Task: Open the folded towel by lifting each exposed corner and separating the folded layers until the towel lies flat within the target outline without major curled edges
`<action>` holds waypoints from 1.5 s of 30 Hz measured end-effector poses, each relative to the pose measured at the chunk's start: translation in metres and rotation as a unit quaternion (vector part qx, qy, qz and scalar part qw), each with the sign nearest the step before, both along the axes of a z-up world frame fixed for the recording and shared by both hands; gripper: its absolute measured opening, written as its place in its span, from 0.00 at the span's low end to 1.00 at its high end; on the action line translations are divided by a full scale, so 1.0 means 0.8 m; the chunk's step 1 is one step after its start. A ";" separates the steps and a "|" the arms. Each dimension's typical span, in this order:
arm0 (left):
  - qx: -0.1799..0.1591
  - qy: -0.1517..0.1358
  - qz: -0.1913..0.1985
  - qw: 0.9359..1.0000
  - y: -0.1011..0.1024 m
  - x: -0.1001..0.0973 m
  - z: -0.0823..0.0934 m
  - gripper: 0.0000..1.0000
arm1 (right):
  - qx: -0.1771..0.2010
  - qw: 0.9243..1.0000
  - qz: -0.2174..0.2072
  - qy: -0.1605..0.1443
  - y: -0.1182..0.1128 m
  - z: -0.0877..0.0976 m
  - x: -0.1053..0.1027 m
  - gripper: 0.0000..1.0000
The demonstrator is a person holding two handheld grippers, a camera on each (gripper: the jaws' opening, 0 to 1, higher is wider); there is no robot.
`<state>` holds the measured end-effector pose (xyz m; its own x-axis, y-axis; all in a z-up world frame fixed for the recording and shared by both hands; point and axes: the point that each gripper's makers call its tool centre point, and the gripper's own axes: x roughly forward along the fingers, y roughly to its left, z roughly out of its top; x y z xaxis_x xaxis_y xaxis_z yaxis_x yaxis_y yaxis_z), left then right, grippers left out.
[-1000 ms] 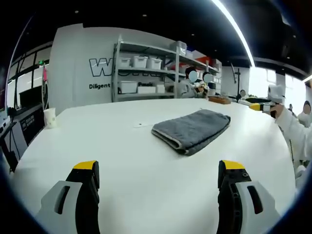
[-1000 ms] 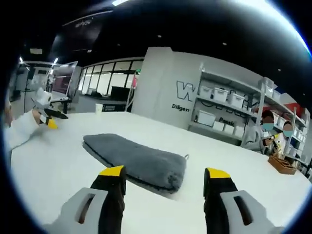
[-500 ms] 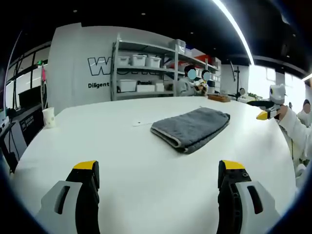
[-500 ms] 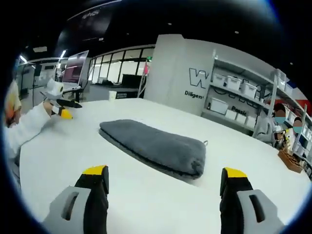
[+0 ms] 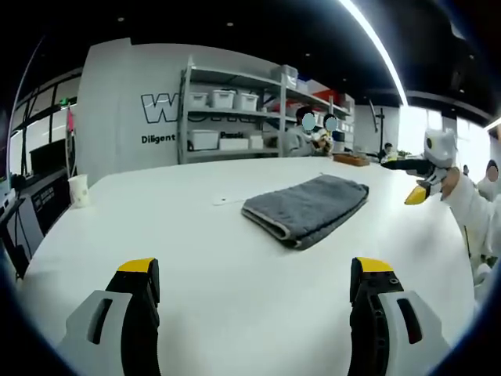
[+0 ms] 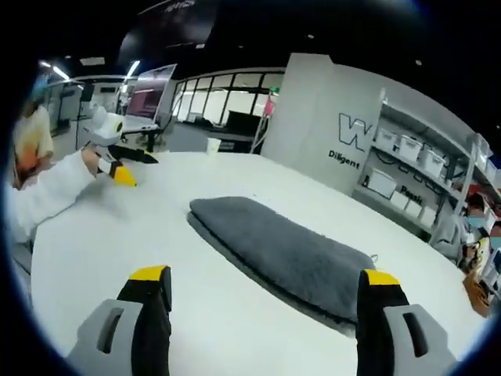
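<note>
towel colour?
Plain dark grey, no pattern. The folded towel shows best in the right gripper view, lying on the white table.

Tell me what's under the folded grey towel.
The grey towel lies folded on the white table, its stacked layers showing along the near edge. Bare tabletop surrounds it. Whatever lies directly beneath it, including any outline, is covered.

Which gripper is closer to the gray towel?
Right. The right gripper has its jaws just in front of the towel. The left gripper sits farther back, with bare table between.
</note>
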<state>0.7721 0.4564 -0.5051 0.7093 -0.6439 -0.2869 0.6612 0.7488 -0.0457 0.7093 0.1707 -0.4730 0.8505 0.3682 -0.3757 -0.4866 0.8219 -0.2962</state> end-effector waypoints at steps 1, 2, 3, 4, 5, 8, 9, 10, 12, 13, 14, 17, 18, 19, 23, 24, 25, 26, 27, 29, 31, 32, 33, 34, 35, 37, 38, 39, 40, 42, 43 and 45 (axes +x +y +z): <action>0.000 0.000 0.000 1.000 0.000 0.000 0.000 1.00 | -0.007 1.000 0.010 -0.004 0.018 -0.001 0.009 0.99; 0.001 0.001 0.000 1.000 0.000 0.001 -0.001 1.00 | -0.012 1.000 0.018 -0.008 0.027 0.000 0.014 0.99; 0.001 0.003 0.000 1.000 0.000 0.001 -0.002 1.00 | -0.014 1.000 0.025 -0.010 0.041 -0.001 0.021 0.99; 0.000 0.004 0.001 1.000 0.001 0.002 -0.003 1.00 | -0.019 0.999 0.035 -0.014 0.055 -0.001 0.027 0.97; 0.000 0.005 0.001 1.000 0.001 0.003 -0.003 1.00 | -0.031 0.998 0.049 -0.018 0.073 -0.003 0.035 0.95; -0.001 0.002 0.002 1.000 0.001 0.001 -0.001 1.00 | -0.049 0.996 0.071 -0.021 0.108 -0.009 0.052 0.92; -0.002 0.002 0.002 1.000 0.002 0.000 -0.001 1.00 | -0.052 0.996 0.076 -0.020 0.115 -0.011 0.056 0.91; -0.003 0.002 0.003 1.000 0.002 0.000 -0.001 1.00 | -0.059 0.994 0.086 -0.018 0.129 -0.015 0.063 0.89; -0.004 0.002 0.005 1.000 0.004 0.001 0.000 1.00 | -0.065 0.993 0.096 -0.018 0.147 -0.019 0.072 0.87; -0.005 0.002 0.005 1.000 0.004 0.001 0.000 1.00 | -0.069 0.992 0.104 -0.020 0.155 -0.022 0.077 0.85; -0.005 0.002 0.005 1.000 0.004 0.001 0.000 1.00 | -0.078 0.990 0.113 -0.023 0.163 -0.025 0.081 0.83; -0.008 0.000 0.005 1.000 0.004 0.000 0.002 1.00 | -0.090 0.988 0.117 -0.033 0.175 -0.029 0.091 0.78; -0.008 0.000 0.005 1.000 0.004 -0.001 0.002 1.00 | -0.100 0.987 0.121 -0.041 0.183 -0.032 0.099 0.76; -0.008 0.000 0.004 1.000 0.001 -0.006 0.001 1.00 | -0.104 0.986 0.122 -0.043 0.187 -0.035 0.104 0.72; -0.008 0.001 0.004 1.000 0.000 -0.011 -0.001 1.00 | -0.116 0.984 0.131 -0.044 0.200 -0.049 0.118 0.59; -0.009 0.002 0.004 1.000 0.000 -0.011 -0.001 1.00 | -0.125 0.982 0.133 -0.043 0.203 -0.055 0.122 0.55; -0.009 0.002 0.004 1.000 0.000 -0.012 -0.001 1.00 | -0.131 0.981 0.134 -0.046 0.204 -0.058 0.125 0.52; -0.009 0.002 0.004 1.000 -0.001 -0.013 -0.001 1.00 | -0.137 0.980 0.135 -0.046 0.205 -0.062 0.127 0.50; -0.009 0.001 0.005 1.000 -0.001 -0.013 -0.001 1.00 | -0.140 0.980 0.135 -0.046 0.206 -0.064 0.129 0.48; -0.009 0.001 0.005 1.000 -0.001 -0.015 -0.001 1.00 | -0.145 0.979 0.135 -0.043 0.207 -0.069 0.133 0.45; -0.009 0.002 0.005 1.000 0.000 -0.012 -0.001 1.00 | -0.144 0.979 0.135 -0.041 0.209 -0.074 0.136 0.42; -0.009 0.002 0.005 1.000 0.000 -0.012 -0.002 1.00 | -0.144 0.979 0.135 -0.041 0.210 -0.075 0.136 0.40; -0.009 0.002 0.005 1.000 -0.001 -0.013 -0.002 1.00 | -0.144 0.979 0.138 -0.040 0.212 -0.078 0.136 0.37; -0.009 0.002 0.004 1.000 -0.001 -0.013 -0.002 1.00 | -0.145 0.978 0.141 -0.039 0.213 -0.080 0.137 0.34; -0.009 0.002 0.004 1.000 -0.001 -0.013 -0.002 1.00 | -0.145 0.978 0.146 -0.036 0.216 -0.084 0.137 0.33; -0.008 0.003 0.005 1.000 -0.001 -0.014 -0.003 1.00 | -0.141 0.978 0.150 -0.033 0.218 -0.087 0.136 0.28; -0.008 0.003 0.005 1.000 -0.001 -0.014 -0.003 1.00 | -0.139 0.978 0.154 -0.033 0.220 -0.088 0.135 0.23; -0.008 0.003 0.005 1.000 -0.001 -0.014 -0.003 1.00 | -0.139 0.976 0.166 -0.038 0.223 -0.088 0.133 0.13; -0.007 0.003 0.006 1.000 -0.004 -0.018 -0.005 1.00 | -0.146 0.973 0.174 -0.045 0.224 -0.088 0.131 0.01; -0.007 0.005 0.006 1.000 -0.005 -0.020 -0.006 1.00 | -0.157 0.969 0.177 -0.067 0.221 -0.084 0.132 0.00; -0.007 0.006 0.007 1.000 -0.003 -0.017 -0.006 1.00 | -0.157 0.969 0.177 -0.069 0.220 -0.084 0.131 0.00; -0.006 0.005 0.008 1.000 -0.003 -0.018 -0.007 1.00 | -0.143 0.971 0.175 -0.080 0.218 -0.078 0.131 0.00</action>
